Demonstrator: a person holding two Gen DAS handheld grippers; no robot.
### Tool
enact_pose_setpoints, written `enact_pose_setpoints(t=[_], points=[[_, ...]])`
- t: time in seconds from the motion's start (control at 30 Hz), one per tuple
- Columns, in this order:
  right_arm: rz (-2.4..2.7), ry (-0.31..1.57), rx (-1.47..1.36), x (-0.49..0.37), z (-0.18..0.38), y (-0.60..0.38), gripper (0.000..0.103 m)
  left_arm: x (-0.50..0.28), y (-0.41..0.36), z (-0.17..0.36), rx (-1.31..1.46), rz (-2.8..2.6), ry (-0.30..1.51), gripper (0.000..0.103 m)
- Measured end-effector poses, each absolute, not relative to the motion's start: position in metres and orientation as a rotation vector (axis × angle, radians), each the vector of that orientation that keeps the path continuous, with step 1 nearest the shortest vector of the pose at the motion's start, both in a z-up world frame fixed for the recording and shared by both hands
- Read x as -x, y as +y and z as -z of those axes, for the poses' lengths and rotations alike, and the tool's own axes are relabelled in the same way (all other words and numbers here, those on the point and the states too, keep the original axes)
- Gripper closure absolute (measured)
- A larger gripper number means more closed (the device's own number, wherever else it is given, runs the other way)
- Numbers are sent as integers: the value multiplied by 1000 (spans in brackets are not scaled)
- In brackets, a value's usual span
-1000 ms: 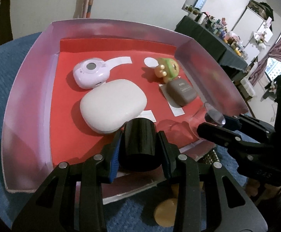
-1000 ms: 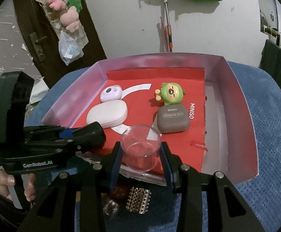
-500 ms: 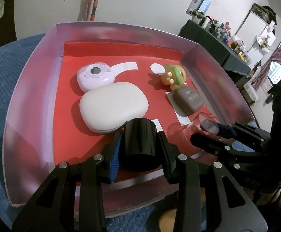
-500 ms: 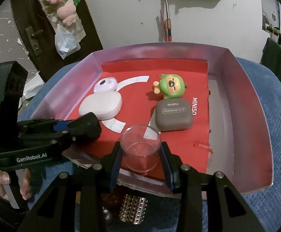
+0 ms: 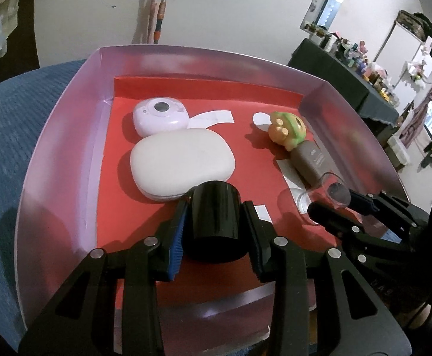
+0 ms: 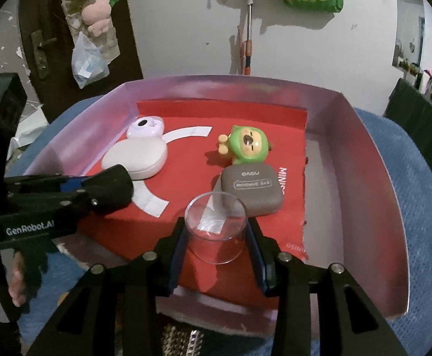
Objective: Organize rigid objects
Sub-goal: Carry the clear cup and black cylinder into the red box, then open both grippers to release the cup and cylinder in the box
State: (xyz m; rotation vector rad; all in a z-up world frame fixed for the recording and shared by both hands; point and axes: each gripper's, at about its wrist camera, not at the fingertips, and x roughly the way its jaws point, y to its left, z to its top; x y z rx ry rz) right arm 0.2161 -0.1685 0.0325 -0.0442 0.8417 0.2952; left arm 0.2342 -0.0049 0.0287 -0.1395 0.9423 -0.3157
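Note:
My left gripper [image 5: 214, 222] is shut on a black cylinder cup [image 5: 213, 216] and holds it over the near part of the red-floored tray [image 5: 55, 136], just in front of a white oval case [image 5: 182, 161]. It also shows in the right wrist view [image 6: 109, 190]. My right gripper [image 6: 216, 234] is shut on a clear plastic cup [image 6: 216, 225] over the tray's near edge, in front of a grey-brown case [image 6: 253, 190]. The clear cup shows in the left wrist view [image 5: 322, 190] too.
In the tray lie a lilac round device [image 5: 159, 117], a green and orange toy figure [image 6: 245, 145] and white paper strips [image 6: 186, 133]. The tray sits on a blue cushioned surface [image 6: 417, 178]. A metal studded object [image 6: 183, 341] lies below the tray's near edge.
Both grippers have moved forward over the tray's near edge with their cups. The tray's contents have not moved.

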Motion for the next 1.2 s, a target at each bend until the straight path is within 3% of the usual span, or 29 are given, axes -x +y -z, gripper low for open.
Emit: enact_pose_setpoints(t=[0.93, 1.03, 1.17, 1.2], points=[[-279, 829, 21, -225, -30, -170, 61, -235, -5, -26, 133, 313, 953, 67], [-282, 828, 21, -224, -31, -171, 61, -235, -6, -26, 142, 314, 953, 61], [-285, 826, 23, -222, -31, -170, 60, -233, -6, -26, 152, 307, 955, 34], [-288, 826, 18, -222, -31, -170, 58, -233, -5, -26, 158, 312, 953, 34]])
